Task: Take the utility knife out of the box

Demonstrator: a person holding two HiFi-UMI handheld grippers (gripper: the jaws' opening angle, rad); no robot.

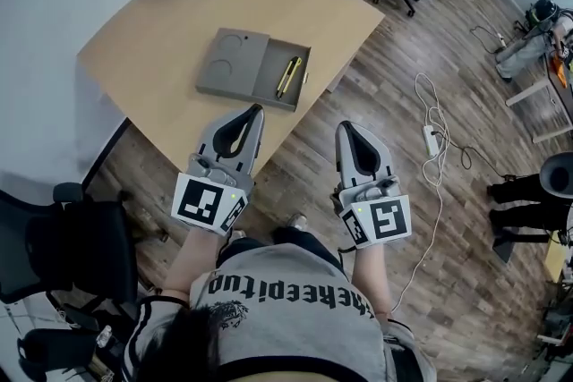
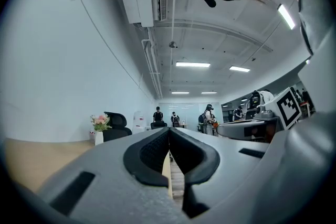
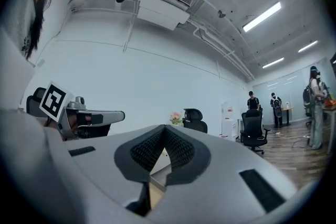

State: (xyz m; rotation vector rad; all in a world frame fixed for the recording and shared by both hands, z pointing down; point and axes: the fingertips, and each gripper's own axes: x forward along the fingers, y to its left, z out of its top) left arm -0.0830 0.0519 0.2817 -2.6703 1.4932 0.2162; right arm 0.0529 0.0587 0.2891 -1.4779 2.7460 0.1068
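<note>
The utility knife (image 1: pixel 288 76) shows only as a small yellow-and-black bar in the head view, and neither gripper view shows it. It lies in the right half of the open grey box (image 1: pixel 235 63) on the table (image 1: pixel 152 40). The left gripper (image 1: pixel 256 110) is just below the box and the right gripper (image 1: pixel 347 127) is lower right of the knife. Both have their jaws together on nothing.

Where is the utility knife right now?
In the head view, the utility knife lies in the right half of the open grey box on the wooden table, just beyond the left gripper.
</note>
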